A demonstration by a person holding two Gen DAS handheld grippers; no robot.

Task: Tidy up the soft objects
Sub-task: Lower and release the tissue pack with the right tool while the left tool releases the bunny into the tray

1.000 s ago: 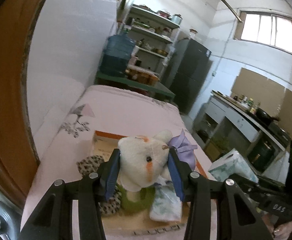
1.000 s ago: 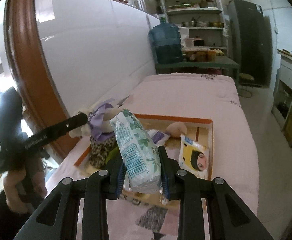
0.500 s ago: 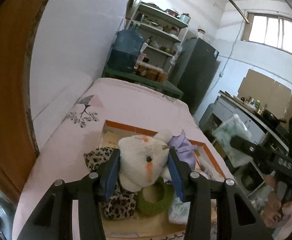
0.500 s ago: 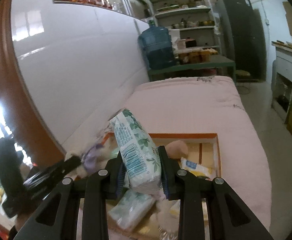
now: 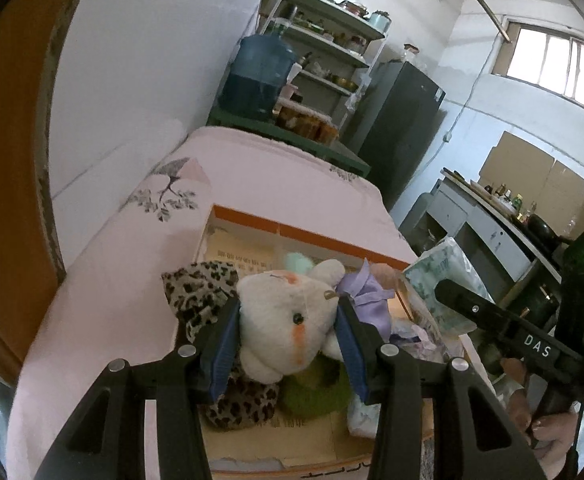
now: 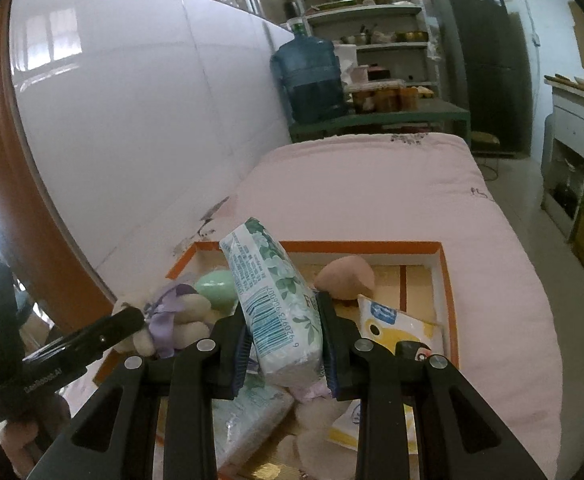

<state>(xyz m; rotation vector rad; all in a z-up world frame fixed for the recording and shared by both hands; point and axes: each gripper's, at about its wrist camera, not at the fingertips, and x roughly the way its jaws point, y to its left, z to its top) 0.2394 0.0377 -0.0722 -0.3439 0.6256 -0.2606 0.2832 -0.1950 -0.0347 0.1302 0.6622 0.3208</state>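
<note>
- Hard to make out: in the left wrist view the lower body of the plush toy (image 5: 282, 330) is hidden behind the left gripper (image 5: 288, 344), and the bottom edge of the box (image 5: 307, 236) is cut off by the frame. The person's hand (image 5: 539, 424) at 4 o'clock is only partly seen under the other tool's handle.
- In the right wrist view the things at 6 o'clock beneath the right gripper (image 6: 286, 352) are blurred: a second pale pack (image 6: 248, 420) and something white and fluffy that I cannot name.
- The box, orange-rimmed, lies on the pink bedcover (image 6: 363, 196). Inside, left to right: a leopard-print cloth (image 5: 206, 296) at 9 o'clock, a green fuzzy ring (image 5: 315, 388) under the toy, a mint-green egg shape (image 6: 216, 286), a peach-coloured soft lump (image 6: 345, 276) toward 12 o'clock, and a yellow-and-white flat packet (image 6: 395, 324) at 3 o'clock.
- The left gripper is clenched on the plush toy's white head, its blue pads (image 5: 224, 348) pressing both cheeks; the toy, with a purple ribbon (image 5: 365, 298), hangs over the box's left part.
- The right gripper grasps the tissue pack (image 6: 276, 300), green-leaf printed with its barcode showing, tilted up toward 11 o'clock over the box's middle.
- Against a second ago: both tools have come lower and nearer the box, which fills more of each view; the grips are unchanged, and the right gripper now shows closer at 3 o'clock in the left wrist view.
</note>
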